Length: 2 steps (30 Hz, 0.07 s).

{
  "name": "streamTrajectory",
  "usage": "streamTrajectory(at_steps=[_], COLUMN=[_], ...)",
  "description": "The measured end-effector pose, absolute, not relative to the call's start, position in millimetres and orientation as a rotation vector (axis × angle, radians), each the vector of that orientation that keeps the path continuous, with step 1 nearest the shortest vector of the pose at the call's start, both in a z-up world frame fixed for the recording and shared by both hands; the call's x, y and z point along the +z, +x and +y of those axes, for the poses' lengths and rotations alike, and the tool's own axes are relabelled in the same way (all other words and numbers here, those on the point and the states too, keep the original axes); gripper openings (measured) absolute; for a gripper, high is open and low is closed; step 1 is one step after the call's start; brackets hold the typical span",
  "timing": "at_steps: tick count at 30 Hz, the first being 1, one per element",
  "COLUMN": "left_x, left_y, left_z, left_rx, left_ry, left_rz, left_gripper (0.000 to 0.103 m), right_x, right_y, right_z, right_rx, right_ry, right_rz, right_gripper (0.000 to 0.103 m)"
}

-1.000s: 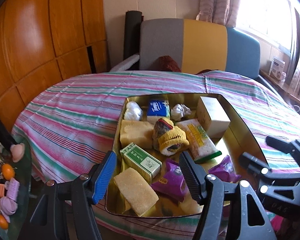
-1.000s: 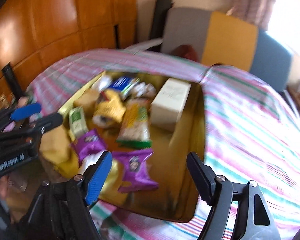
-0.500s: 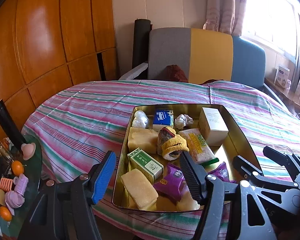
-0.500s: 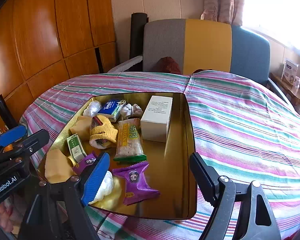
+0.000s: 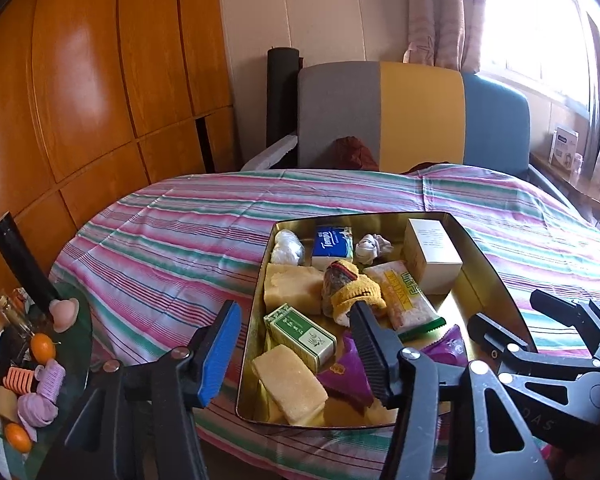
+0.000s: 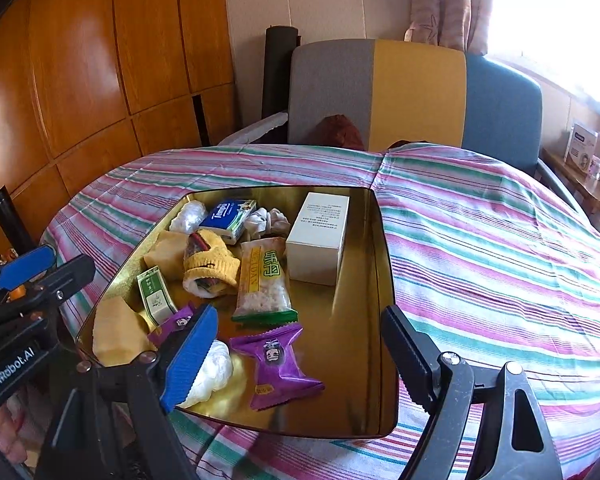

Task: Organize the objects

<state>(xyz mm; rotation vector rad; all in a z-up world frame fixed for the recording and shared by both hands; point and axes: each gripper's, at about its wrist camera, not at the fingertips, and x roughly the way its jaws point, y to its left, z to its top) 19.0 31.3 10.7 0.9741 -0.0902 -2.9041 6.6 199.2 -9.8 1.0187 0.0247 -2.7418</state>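
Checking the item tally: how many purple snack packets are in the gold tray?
2. One purple foil snack packet lies near the tray's front edge; the other sits partly hidden behind the blue finger. More may be hidden.

Behind the striped tablecloth [image 5: 172, 240]: tricolour sofa [image 5: 412, 116], black roll [image 5: 280, 96], wooden wall panels [image 5: 80, 80], curtain [image 5: 444, 12].

Gold tray [image 6: 384, 280] on pink, green and white striped cloth [image 6: 500, 260]; purple packet [image 6: 278, 364], white box [image 6: 320, 236], yellow sock [image 6: 212, 266].
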Motion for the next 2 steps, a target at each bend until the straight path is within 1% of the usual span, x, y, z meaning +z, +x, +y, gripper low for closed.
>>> streamTrajectory(at_steps=[2], left_x=[10.3], left_y=[17.6], left_z=[31.1], left_rx=[-2.904], left_ry=[0.993], left_rz=[-0.078], left_gripper=[0.057], right_x=[-10.1], right_y=[6.9], right_z=[198.7], right_rx=[-2.74], right_ry=[1.019], right_rz=[0.026], right_gripper=[0.084])
